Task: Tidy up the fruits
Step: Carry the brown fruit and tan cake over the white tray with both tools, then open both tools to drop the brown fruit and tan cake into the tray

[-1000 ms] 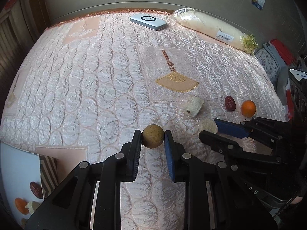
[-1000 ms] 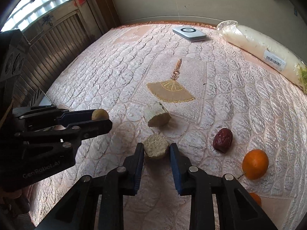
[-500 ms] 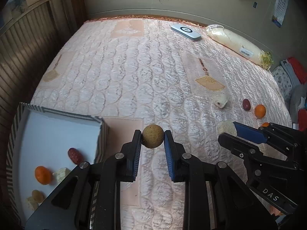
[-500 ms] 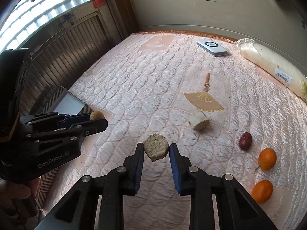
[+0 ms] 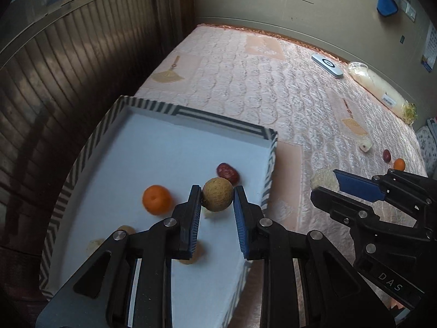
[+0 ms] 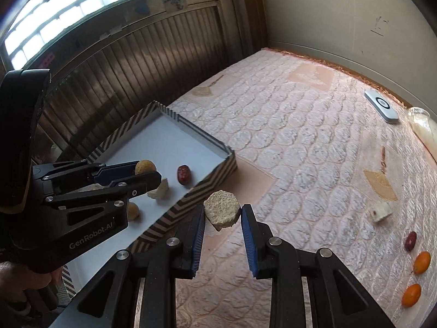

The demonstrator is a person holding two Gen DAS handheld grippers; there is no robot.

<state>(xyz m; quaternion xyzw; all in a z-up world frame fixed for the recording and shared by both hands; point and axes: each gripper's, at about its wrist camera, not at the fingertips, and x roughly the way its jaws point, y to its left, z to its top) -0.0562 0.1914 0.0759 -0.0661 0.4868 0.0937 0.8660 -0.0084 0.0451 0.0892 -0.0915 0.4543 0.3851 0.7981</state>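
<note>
My left gripper (image 5: 217, 199) is shut on a round tan fruit (image 5: 217, 194) and holds it above the white tray with a striped rim (image 5: 270, 147). An orange (image 5: 157, 199), a red date (image 5: 228, 171) and several pale pieces lie in the tray. My right gripper (image 6: 222, 214) is shut on a pale rough fruit chunk (image 6: 221, 212), just right of the tray's near wall (image 6: 191, 199). On the mattress lie a white chunk (image 6: 381, 211), a red date (image 6: 410, 241) and two oranges (image 6: 422, 262).
A pink quilted mattress (image 6: 300, 142) carries everything. A white flat device (image 6: 382, 105) and a long bagged roll (image 5: 379, 93) lie at its far side. Dark wooden slats (image 6: 136, 76) run along the left, close behind the tray.
Both grippers swung left with their fruit. The left one now hangs over the tray; the right one has come up beside the tray's wall.
</note>
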